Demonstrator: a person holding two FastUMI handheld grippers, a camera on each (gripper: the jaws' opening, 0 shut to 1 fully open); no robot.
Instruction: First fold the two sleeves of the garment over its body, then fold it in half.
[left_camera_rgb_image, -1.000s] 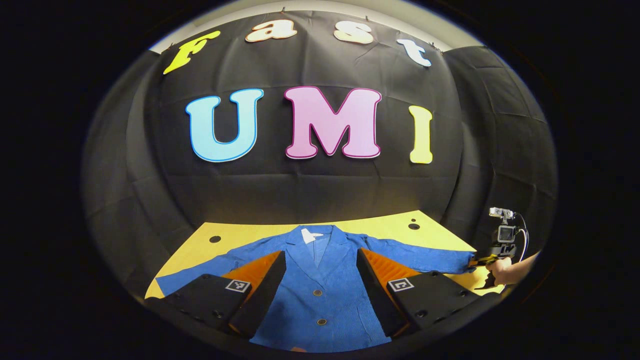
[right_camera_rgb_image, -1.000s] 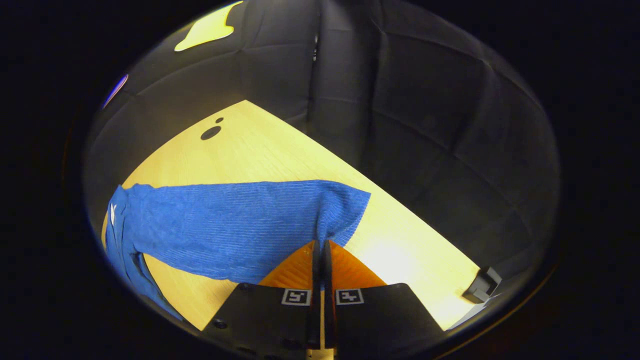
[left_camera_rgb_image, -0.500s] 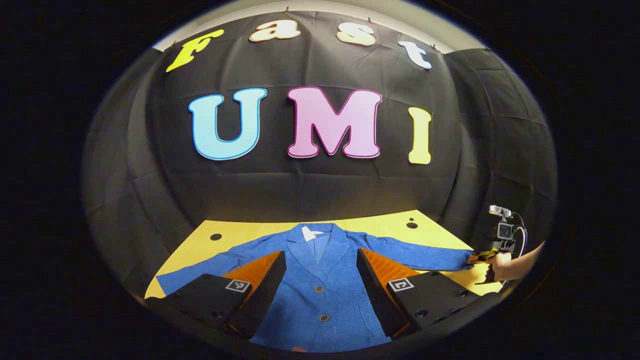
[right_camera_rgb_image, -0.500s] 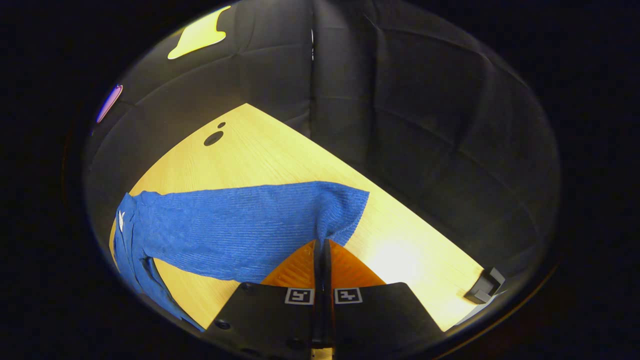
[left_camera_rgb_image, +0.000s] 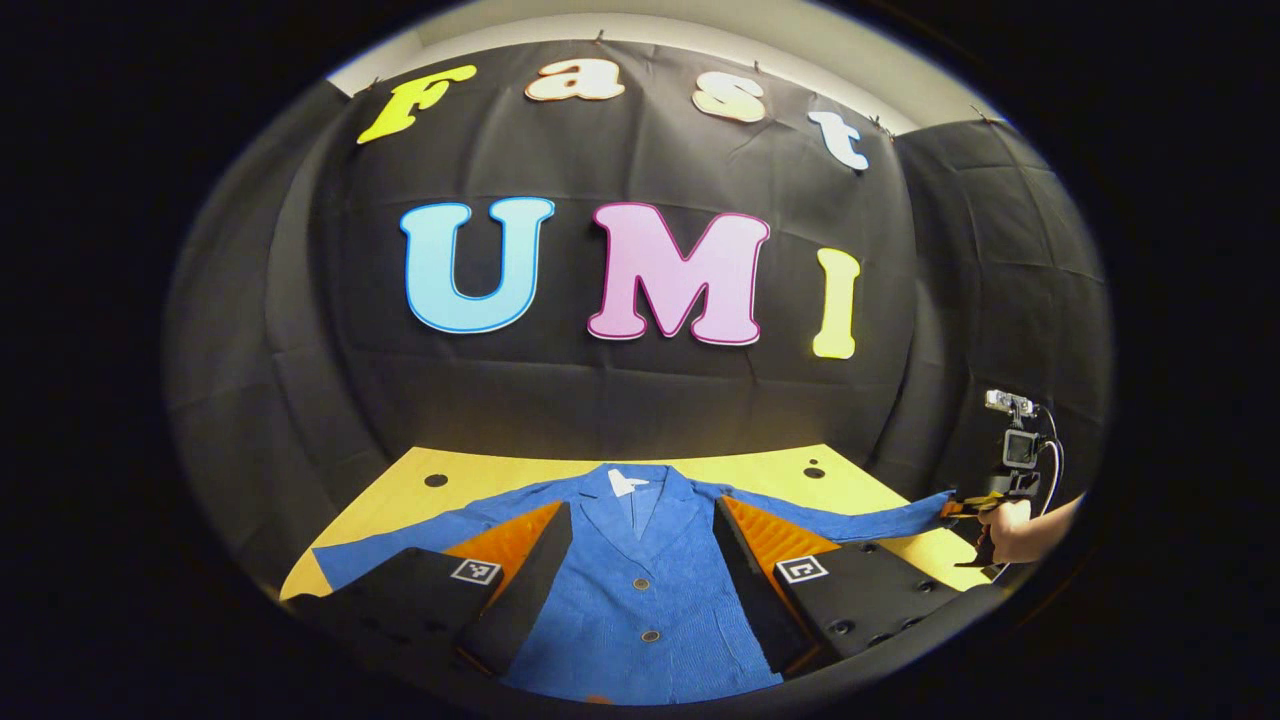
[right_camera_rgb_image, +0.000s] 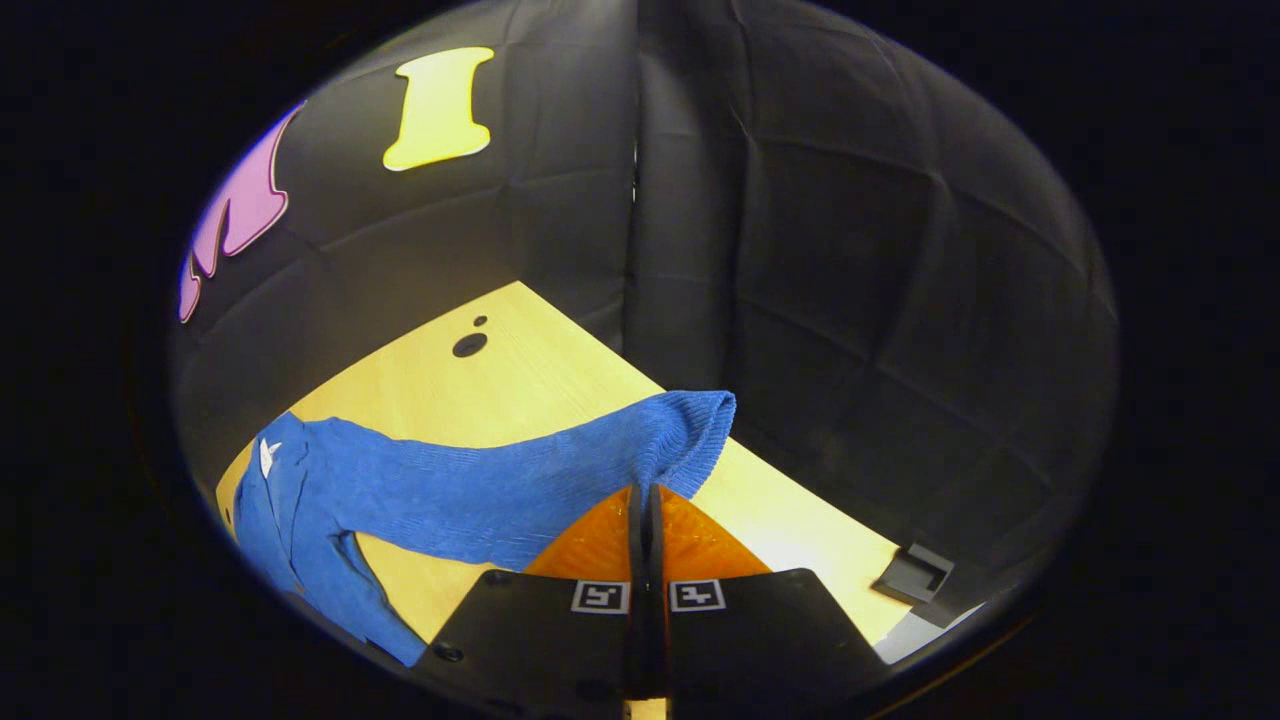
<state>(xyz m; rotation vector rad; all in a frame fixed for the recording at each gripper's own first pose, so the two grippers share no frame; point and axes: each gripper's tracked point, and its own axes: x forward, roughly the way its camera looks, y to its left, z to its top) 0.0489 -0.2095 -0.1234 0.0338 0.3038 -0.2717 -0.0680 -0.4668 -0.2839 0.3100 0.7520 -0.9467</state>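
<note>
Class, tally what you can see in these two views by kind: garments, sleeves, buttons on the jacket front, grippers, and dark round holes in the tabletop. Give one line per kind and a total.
Garments: 1, the blue jacket
Sleeves: 2, right sleeve, left sleeve
Buttons: 2, upper button, lower button
Grippers: 2, left gripper, right gripper
Holes: 3
Total: 10

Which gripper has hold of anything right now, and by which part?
The right gripper is shut on the blue jacket, pinching the cuff end of its sleeve. The left gripper is open above the jacket's front, holding nothing.
</note>
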